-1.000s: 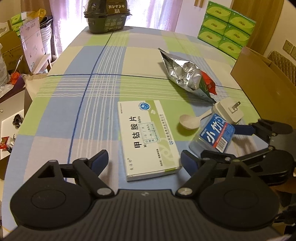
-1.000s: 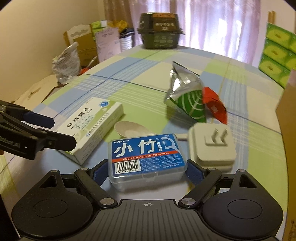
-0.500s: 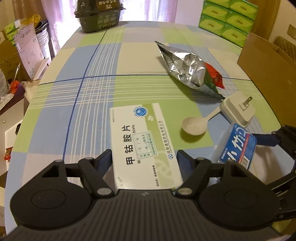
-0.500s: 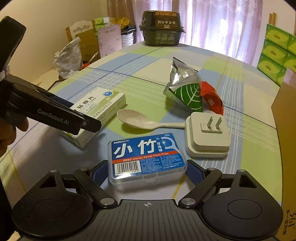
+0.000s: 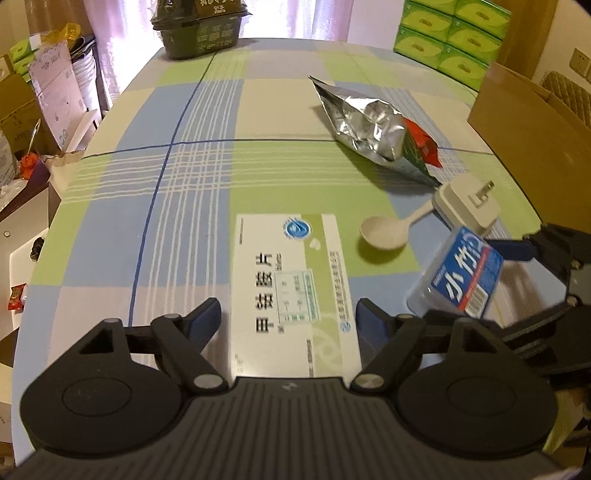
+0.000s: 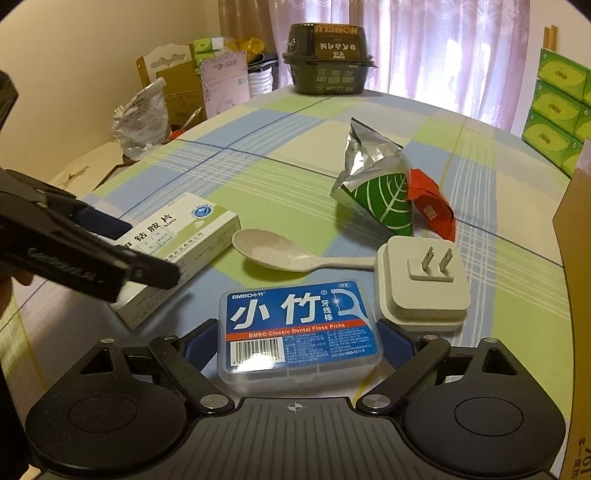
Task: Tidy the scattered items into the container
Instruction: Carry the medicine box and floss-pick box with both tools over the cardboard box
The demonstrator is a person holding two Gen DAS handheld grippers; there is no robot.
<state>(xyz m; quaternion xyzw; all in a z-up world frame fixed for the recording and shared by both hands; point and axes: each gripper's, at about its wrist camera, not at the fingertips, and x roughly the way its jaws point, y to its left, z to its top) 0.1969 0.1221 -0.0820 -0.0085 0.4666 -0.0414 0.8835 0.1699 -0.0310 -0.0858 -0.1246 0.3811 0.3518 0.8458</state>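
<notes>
A white and green medicine box [image 5: 291,280] lies flat on the checked tablecloth. My left gripper [image 5: 289,314] is open with one finger on each side of the box's near end. My right gripper [image 6: 299,332] is shut on a blue dental floss pick box [image 6: 299,325]. In the left wrist view the floss box [image 5: 461,277] looks tilted and raised off the cloth. A beige spoon [image 6: 273,251], a white plug adapter [image 6: 424,284], a silver and green foil bag [image 6: 373,184] and a red packet [image 6: 430,206] lie beyond it. The open cardboard box [image 5: 524,122] stands at the table's right.
A dark food tub [image 5: 201,22] sits at the table's far end. Green tissue packs [image 5: 454,33] are stacked behind the table on the right. Boxes and bags crowd the floor past the left table edge [image 5: 55,206].
My left gripper has moved forward until the medicine box sits between its open fingers. The right gripper keeps its hold on the floss box and has drawn back and up a little.
</notes>
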